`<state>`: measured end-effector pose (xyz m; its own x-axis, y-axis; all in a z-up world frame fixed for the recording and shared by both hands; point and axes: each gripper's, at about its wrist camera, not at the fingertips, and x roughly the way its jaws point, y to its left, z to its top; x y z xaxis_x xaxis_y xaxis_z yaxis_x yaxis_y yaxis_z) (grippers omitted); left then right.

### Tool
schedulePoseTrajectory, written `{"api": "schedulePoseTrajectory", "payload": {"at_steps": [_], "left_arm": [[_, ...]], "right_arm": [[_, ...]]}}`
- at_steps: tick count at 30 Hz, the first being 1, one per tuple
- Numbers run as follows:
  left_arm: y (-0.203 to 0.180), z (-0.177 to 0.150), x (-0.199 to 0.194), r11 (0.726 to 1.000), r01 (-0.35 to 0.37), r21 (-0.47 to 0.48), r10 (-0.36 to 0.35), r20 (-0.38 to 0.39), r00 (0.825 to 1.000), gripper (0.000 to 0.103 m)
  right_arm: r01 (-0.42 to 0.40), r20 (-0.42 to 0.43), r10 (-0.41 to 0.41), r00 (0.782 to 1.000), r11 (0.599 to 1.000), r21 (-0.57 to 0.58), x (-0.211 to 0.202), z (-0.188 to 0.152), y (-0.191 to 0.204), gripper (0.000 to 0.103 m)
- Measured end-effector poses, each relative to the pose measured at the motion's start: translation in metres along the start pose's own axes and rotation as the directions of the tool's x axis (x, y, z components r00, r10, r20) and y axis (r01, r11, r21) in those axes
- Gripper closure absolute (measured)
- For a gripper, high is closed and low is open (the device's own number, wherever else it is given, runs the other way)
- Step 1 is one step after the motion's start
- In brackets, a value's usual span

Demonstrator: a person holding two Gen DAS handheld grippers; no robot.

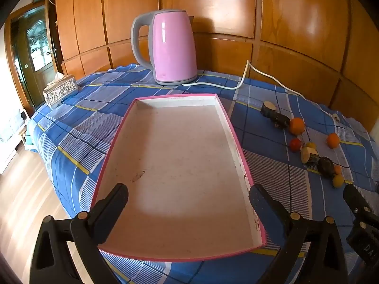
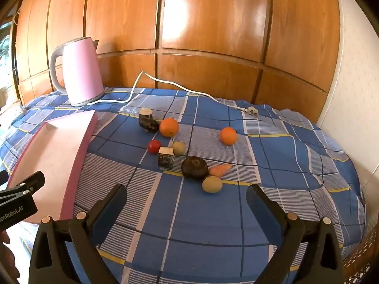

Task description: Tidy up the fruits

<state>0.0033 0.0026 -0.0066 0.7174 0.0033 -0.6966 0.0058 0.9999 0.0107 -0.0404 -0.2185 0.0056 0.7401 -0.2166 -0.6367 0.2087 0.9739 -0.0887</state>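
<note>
A shallow pink-rimmed tray (image 1: 233, 132) lies empty on the blue checked tablecloth; it also shows at the left of the right wrist view (image 2: 78, 161). My left gripper (image 1: 188, 203) is open and empty over the tray's near end. To the tray's right lie two oranges (image 2: 169, 127) (image 2: 228, 135), a red tomato (image 2: 154, 146), two greenish round fruits (image 2: 212, 184) (image 2: 178, 147), a carrot piece (image 2: 219, 169) and a dark round fruit (image 2: 194, 167). My right gripper (image 2: 186, 203) is open and empty, just short of the nearest green fruit.
A pink kettle (image 1: 171, 47) stands at the back with its white cord (image 2: 189, 91) trailing to a plug (image 2: 252, 110). Dark wood log pieces (image 2: 148, 119) (image 2: 165, 158) lie among the fruit. A tissue box (image 1: 60, 90) sits at the far left. Wooden panels back the table.
</note>
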Motion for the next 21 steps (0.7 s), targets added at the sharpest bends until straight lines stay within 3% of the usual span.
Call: {"api": "schedulePoseTrajectory", "payload": {"at_steps": [21], "left_arm": [[-0.0007, 0.002, -0.0056, 1.0, 0.026, -0.014, -0.026, 0.01, 1.0, 0.0]], "right_arm": [[0.022, 0.02, -0.022, 1.0, 1.0, -0.019, -0.0046, 0.0014, 0.0033, 0.001]]}}
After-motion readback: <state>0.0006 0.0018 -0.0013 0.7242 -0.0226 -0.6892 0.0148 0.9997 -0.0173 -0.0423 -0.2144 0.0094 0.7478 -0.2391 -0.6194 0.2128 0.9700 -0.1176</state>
